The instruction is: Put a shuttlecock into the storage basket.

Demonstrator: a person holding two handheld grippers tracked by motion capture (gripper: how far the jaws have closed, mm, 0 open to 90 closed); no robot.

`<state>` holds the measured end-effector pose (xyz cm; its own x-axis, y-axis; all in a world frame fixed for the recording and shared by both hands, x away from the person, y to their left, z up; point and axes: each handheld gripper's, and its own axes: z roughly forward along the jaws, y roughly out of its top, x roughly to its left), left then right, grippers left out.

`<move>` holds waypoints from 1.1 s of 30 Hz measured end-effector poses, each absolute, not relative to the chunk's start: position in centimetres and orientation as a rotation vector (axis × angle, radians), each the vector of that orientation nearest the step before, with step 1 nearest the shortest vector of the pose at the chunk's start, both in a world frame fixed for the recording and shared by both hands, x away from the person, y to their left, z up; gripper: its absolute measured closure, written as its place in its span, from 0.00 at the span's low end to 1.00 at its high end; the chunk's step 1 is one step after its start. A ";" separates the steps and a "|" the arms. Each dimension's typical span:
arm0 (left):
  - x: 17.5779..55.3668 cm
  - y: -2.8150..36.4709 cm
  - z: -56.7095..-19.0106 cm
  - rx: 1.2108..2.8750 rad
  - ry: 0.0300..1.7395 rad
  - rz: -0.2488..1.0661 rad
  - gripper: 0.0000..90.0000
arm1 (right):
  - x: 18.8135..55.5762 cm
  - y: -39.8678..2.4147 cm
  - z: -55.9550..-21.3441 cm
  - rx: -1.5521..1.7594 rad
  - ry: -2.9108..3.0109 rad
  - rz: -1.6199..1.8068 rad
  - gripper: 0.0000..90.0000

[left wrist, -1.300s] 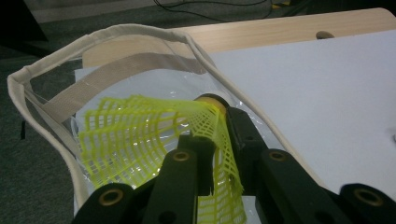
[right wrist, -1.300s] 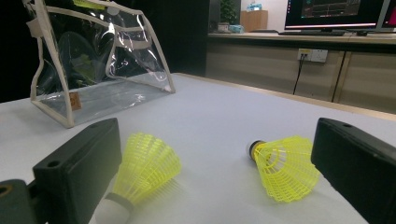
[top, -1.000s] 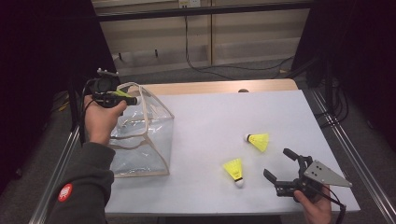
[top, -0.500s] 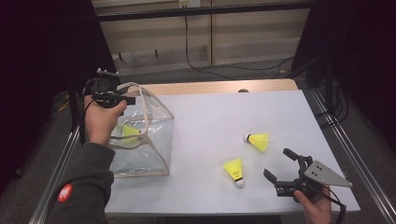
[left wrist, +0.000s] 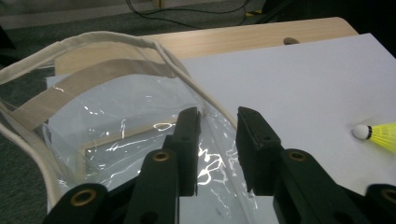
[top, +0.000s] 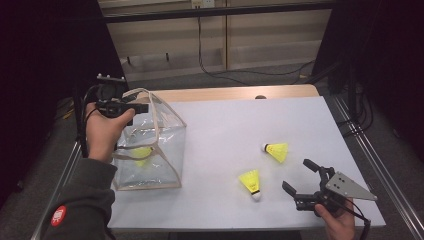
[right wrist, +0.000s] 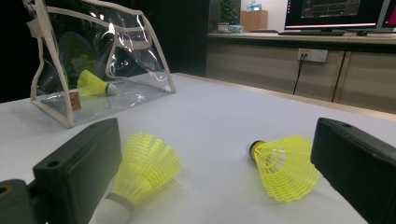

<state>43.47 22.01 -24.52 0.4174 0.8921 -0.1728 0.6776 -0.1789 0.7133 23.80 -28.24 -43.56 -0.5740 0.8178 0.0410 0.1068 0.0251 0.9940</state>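
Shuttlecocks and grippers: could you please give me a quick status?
Left gripper just opened above bag; one shuttlecock inside. Right gripper open. Two shuttlecocks remain.

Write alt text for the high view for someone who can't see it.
A left tool, jaws just opening and empty, hangs over a clear plastic bag holding one yellow shuttlecock. Two more yellow shuttlecocks lie on the white table near the open right tool.

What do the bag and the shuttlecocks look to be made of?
Bag: clear, glossy flexible plastic, likely vinyl; it creases, glares and shows the shuttlecock inside. Its beige edging and strap look like woven fabric tape.
Shuttlecocks on the table: yellow moulded plastic mesh skirts, seemingly nylon, with an open lattice; the white rounded tips may be foam or cork, which the look leaves open.
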 end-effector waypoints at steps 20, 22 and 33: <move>42.0 20.5 -23.8 1.971 1.199 0.256 0.58 | 23.8 -28.2 -43.5 0.943 1.733 1.600 0.02; 41.9 20.2 -23.8 1.978 1.191 0.250 0.57 | 23.8 -28.2 -43.5 0.941 1.733 1.601 0.02; 41.3 18.4 -23.5 2.002 1.112 0.211 0.48 | 23.8 -28.2 -43.5 0.941 1.736 1.602 0.02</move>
<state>41.29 18.39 -23.45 0.5964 0.7698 -0.2276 0.6332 -0.2768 0.7228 23.78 -28.20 -43.52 -0.5756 0.8168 0.0406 0.1060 0.0253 0.9940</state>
